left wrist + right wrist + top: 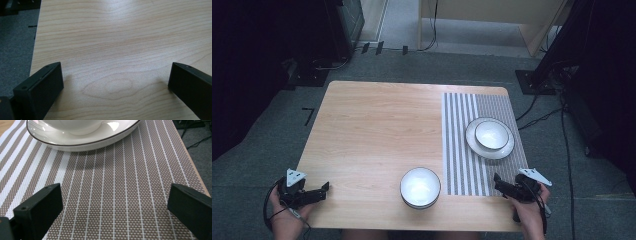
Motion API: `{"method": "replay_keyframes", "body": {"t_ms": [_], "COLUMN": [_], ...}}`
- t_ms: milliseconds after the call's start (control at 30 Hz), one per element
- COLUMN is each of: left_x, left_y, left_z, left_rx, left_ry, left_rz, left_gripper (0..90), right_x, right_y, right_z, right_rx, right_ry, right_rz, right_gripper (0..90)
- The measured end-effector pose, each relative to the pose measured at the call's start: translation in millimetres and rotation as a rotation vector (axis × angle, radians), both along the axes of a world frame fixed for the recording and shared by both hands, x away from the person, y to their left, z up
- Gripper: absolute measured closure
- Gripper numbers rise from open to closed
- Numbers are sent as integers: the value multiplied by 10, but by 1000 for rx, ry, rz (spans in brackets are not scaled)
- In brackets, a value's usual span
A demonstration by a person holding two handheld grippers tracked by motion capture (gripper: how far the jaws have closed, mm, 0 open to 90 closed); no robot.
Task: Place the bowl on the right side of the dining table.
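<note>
Wooden table (372, 130) carries the whole scene, with two grippers, two bowls, one plate and one striped mat on it.

At the near left corner the left gripper (323, 190) lies in a hand (287, 220), its long axis running roughly across the table so that the tips point right, toward the middle. In the left gripper view (115, 80) its two black jaws stand wide apart over bare wood, holding nothing.

Next comes a white bowl (420, 187), alone, upright, close to the near edge and just left of the mat. Being round, it has no long axis and points nowhere; its mouth faces up.

The striped mat (462, 150) covers the right part of the table, its long axis running from near edge to far edge. On it sits the plate (507, 149), and in the plate the second bowl (491, 135), also mouth up.

At the near right corner the right gripper (497, 181) points up-left toward the plate. In the right gripper view (113, 202) its jaws are likewise spread, empty, above the mat (112, 195), with the plate (62, 141) ahead.
</note>
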State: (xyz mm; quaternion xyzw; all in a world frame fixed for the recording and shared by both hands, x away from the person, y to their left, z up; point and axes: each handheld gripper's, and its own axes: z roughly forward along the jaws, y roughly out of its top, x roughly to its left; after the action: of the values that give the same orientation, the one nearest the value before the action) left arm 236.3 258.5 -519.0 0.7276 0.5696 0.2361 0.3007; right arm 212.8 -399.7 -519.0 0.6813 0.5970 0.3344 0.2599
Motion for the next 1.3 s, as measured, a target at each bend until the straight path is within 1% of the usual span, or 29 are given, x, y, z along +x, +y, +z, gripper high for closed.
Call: {"method": "replay_keyframes", "body": {"t_ms": [133,300,1033,1300], "left_x": [0,0,0,0], "left_y": [0,0,0,0], "left_z": [0,0,0,0], "left_rx": [0,0,0,0], "left_ry": [0,0,0,0], "left_rz": [0,0,0,0], "left_gripper": [0,0,0,0], "right_x": [-26,-56,-207,-261], "right_y": [-3,-16,-103,-71], "right_z": [-7,-6,-52,-57], "right_rx": [-12,-5,-15,-41], "right_ry": [6,8,30,46], "right_rz": [5,4,-1,30], "right_gripper": [0,0,0,0]}}
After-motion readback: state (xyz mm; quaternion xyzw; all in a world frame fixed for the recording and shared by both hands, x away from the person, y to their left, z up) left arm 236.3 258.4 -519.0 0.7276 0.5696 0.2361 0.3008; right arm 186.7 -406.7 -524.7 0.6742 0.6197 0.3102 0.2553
